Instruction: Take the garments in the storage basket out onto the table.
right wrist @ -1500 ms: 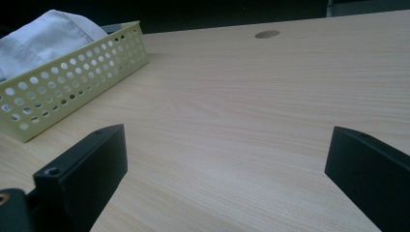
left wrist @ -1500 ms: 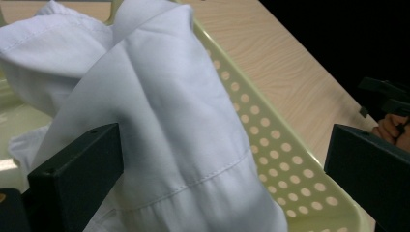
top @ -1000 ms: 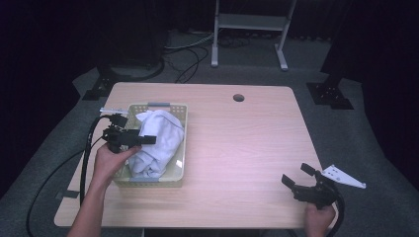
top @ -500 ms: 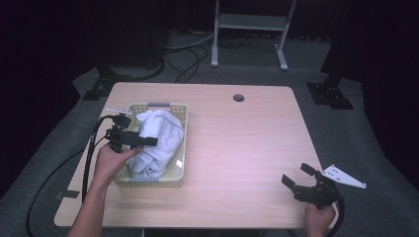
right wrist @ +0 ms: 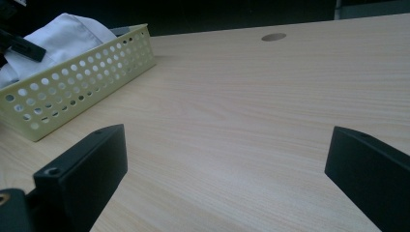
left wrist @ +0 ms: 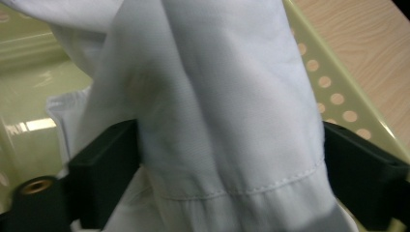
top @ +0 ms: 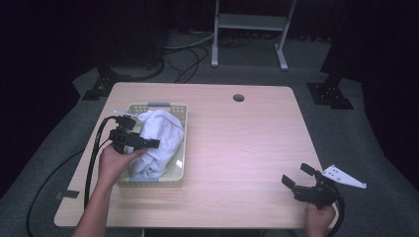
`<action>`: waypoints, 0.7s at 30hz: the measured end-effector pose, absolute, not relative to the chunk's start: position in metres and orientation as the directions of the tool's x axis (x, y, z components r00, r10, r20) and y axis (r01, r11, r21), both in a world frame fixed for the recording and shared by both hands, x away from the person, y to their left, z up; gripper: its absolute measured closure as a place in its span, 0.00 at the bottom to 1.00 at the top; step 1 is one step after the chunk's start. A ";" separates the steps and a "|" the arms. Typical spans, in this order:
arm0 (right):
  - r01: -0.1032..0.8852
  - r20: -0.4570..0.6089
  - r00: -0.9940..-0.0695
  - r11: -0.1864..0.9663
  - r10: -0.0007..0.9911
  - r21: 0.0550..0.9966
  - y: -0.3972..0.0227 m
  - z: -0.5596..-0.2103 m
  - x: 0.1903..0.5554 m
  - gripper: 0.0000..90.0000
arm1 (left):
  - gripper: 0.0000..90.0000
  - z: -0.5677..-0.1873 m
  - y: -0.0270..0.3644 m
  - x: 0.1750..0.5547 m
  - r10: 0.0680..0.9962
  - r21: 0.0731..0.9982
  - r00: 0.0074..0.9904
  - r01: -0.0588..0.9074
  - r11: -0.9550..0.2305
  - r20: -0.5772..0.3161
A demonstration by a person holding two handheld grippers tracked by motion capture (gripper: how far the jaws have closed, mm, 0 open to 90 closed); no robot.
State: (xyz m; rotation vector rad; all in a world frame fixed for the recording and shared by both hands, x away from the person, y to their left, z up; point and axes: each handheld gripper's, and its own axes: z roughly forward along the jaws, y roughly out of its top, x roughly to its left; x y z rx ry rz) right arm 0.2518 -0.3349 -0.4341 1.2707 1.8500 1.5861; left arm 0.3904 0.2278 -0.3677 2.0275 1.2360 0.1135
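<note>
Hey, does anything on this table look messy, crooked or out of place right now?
Mostly tidy. The white cloth is bunched up, heaped above the rim of the basket. A white bracket overhangs the table's right edge.

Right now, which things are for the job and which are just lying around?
For the job:
left gripper, jaws just closing around the cloth
white cloth
basket

Just lying around:
right gripper, open over the bare table
white plate at the table's edge
stand behind
</note>
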 end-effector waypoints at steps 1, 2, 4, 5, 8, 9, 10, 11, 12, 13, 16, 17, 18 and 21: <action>0.378 0.256 -0.513 -0.052 0.819 0.924 -0.335 -0.434 0.252 0.01 | 0.18 -0.368 0.227 0.390 0.798 0.633 0.531 0.730 -0.259 -0.285; 0.377 0.255 -0.513 -0.052 0.819 0.925 -0.335 -0.434 0.252 0.01 | 0.22 -0.368 0.226 0.390 0.800 0.635 0.532 0.727 -0.262 -0.278; 0.378 0.256 -0.513 -0.053 0.819 0.924 -0.335 -0.434 0.252 0.01 | 0.24 -0.367 0.224 0.389 0.803 0.637 0.533 0.723 -0.267 -0.267; 0.378 0.257 -0.512 -0.054 0.819 0.924 -0.335 -0.434 0.252 0.01 | 0.26 -0.367 0.223 0.389 0.805 0.637 0.532 0.722 -0.270 -0.263; 0.377 0.258 -0.513 -0.055 0.819 0.924 -0.335 -0.434 0.252 0.01 | 0.33 -0.367 0.223 0.390 0.802 0.630 0.533 0.728 -0.272 -0.269; 0.377 0.258 -0.513 -0.055 0.819 0.925 -0.335 -0.434 0.252 0.01 | 0.36 -0.366 0.223 0.390 0.805 0.630 0.530 0.728 -0.271 -0.267; 0.377 0.257 -0.513 -0.054 0.819 0.924 -0.335 -0.434 0.252 0.01 | 0.37 -0.366 0.222 0.390 0.808 0.629 0.528 0.729 -0.271 -0.263; 0.377 0.257 -0.513 -0.054 0.819 0.924 -0.335 -0.434 0.252 0.01 | 0.39 -0.366 0.222 0.390 0.808 0.629 0.528 0.729 -0.271 -0.263; 0.379 0.257 -0.511 -0.054 0.820 0.924 -0.335 -0.434 0.252 0.01 | 0.41 -0.366 0.221 0.390 0.808 0.631 0.530 0.726 -0.275 -0.257; 0.379 0.257 -0.510 -0.054 0.821 0.924 -0.335 -0.434 0.252 0.01 | 0.43 -0.366 0.220 0.390 0.808 0.630 0.531 0.726 -0.277 -0.256; 0.377 0.256 -0.510 -0.054 0.821 0.925 -0.335 -0.434 0.252 0.01 | 0.46 -0.365 0.219 0.389 0.804 0.630 0.538 0.723 -0.285 -0.254; 0.377 0.256 -0.510 -0.054 0.821 0.925 -0.335 -0.434 0.252 0.01 | 0.48 -0.365 0.219 0.389 0.804 0.630 0.538 0.723 -0.285 -0.254; 0.377 0.257 -0.510 -0.055 0.821 0.925 -0.335 -0.434 0.252 0.01 | 0.49 -0.365 0.218 0.389 0.802 0.628 0.542 0.722 -0.291 -0.252; 0.377 0.254 -0.511 -0.052 0.821 0.925 -0.335 -0.434 0.252 0.01 | 0.54 -0.364 0.217 0.388 0.796 0.629 0.556 0.713 -0.310 -0.239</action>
